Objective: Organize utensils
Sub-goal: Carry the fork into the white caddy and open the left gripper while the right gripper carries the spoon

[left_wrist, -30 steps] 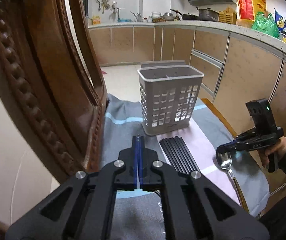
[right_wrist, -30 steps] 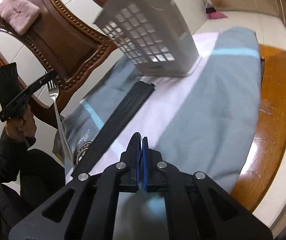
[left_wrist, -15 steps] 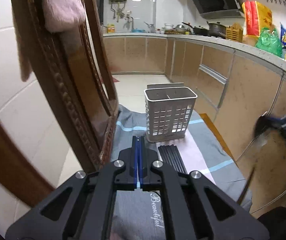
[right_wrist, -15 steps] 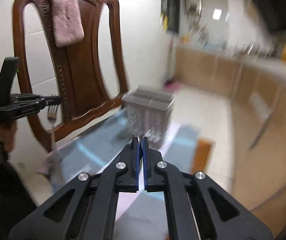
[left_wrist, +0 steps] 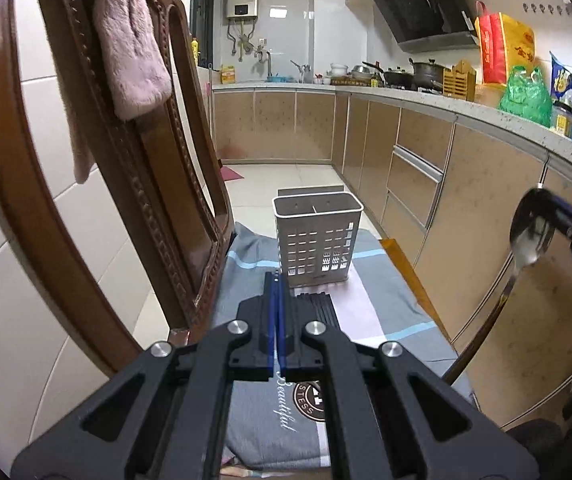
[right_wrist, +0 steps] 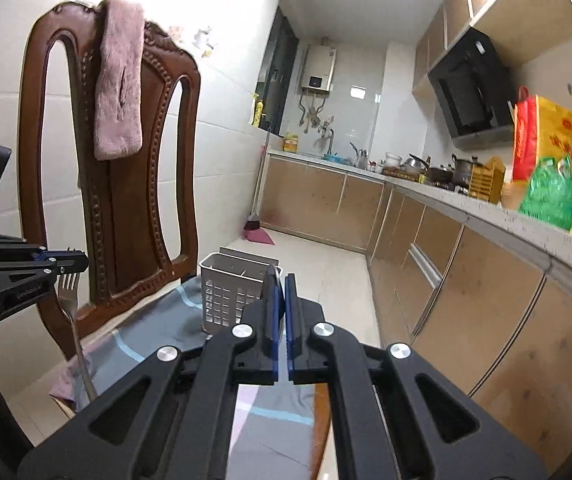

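From the left wrist view, the left claw points slightly down over a cloth-covered seat, its blue pads pressed together on something too thin to make out from here. Just beyond its tips lies a row of black chopsticks, and past them stands the white slotted caddy, upright, with a divider splitting its open top. To the far right, the right claw pinches a spoon by its bowl, so the handle hangs down, likely ready to drop handle-first into the caddy. A carved wooden chair back rises close on the left, a pink towel draped over it; this could crowd the left claw's path. From the right wrist view, the right claw's pads sit almost together; the spoon is hidden behind them. The caddy stands just ahead and slightly left of its tips. Far left, the left claw pinches a fork at its tines, handle hanging down. Both utensils are held well above the cloth, nothing lies between them and the caddy's mouth. A long counter runs along the right, well apart.
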A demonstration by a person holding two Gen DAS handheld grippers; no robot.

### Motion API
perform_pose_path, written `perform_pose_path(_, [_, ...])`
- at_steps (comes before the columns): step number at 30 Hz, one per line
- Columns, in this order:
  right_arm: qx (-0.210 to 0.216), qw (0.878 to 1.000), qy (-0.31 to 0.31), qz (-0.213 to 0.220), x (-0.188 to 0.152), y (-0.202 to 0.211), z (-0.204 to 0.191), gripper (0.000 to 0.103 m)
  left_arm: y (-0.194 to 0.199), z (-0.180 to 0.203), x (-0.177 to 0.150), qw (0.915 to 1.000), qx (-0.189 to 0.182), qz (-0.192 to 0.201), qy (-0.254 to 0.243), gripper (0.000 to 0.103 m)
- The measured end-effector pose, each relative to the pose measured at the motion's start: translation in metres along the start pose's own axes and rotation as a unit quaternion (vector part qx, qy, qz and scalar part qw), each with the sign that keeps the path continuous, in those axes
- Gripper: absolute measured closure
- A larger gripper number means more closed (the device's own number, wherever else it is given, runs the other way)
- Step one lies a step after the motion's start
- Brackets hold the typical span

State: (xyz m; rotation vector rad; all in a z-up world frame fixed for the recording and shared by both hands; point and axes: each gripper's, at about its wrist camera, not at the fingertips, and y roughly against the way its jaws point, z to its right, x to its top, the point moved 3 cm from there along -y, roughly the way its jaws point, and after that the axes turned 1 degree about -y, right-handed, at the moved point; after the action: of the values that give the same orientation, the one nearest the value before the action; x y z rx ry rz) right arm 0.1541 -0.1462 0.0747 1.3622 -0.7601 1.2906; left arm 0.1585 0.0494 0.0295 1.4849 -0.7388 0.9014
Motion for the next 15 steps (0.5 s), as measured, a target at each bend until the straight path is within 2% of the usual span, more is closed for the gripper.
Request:
perform_pose_path(3, [0.001, 1.000, -0.016, -0.003, -0.004, 0.006, 0.000, 0.100, 0.008, 0.000, 0.000, 1.0000, 0.000, 0.003, 0.001, 0.102])
perform_pose_path(15, [-0.004, 1.000, -0.015, -0.001, -0.007, 0.021, 0.003, 0.100, 0.018, 0.004, 0.001, 0.9999, -0.004, 0.009, -0.007, 0.102])
